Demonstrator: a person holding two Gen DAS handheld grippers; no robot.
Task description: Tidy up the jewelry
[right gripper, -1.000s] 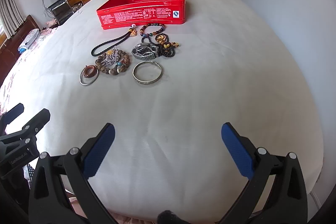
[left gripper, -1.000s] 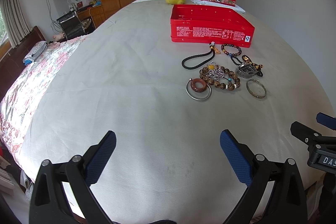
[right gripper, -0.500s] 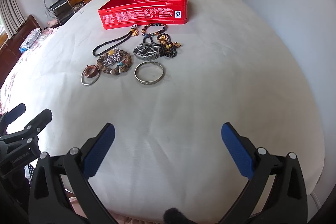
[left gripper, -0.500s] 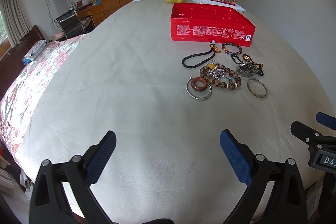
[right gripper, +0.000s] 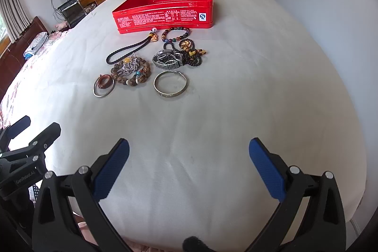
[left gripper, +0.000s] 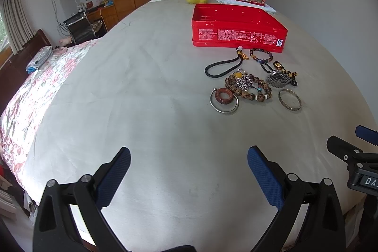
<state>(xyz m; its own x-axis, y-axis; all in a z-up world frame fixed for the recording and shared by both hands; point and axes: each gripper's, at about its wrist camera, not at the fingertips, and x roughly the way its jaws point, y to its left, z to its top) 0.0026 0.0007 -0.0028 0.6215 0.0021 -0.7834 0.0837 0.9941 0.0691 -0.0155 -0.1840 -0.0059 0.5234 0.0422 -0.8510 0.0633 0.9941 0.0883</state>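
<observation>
Progress so far looks like basically zero — the tin [right gripper: 165, 13] sits open and, as far as its visible inside shows, has nothing in it, while all the jewelry lies on the bed [right gripper: 236, 110] just in front of it.

Going left to right in the right wrist view: a thin wire bangle [right gripper: 102, 93] with a reddish ring [right gripper: 104, 81] lying inside it, then a black cord [right gripper: 127, 51] running up toward the tin, a wooden bead bracelet [right gripper: 132, 79] with a sparkly brooch [right gripper: 128, 66] on top, a silver bangle [right gripper: 170, 84] nearest the grippers, a watch [right gripper: 168, 59] behind it, a coloured bead bracelet [right gripper: 176, 33] close to the tin wall, and a dark tangle of beads [right gripper: 192, 53] at the right end.

Left gripper [left gripper: 189, 177] hangs with jaws spread wide and nothing between them, well short of the pile. Right gripper [right gripper: 189, 171] is the same — wide apart, holding nothing, lined up roughly with the silver bangle.

So every piece is left to move, presumably into the tin. The silver bangle looks like the easiest first grab.
</observation>
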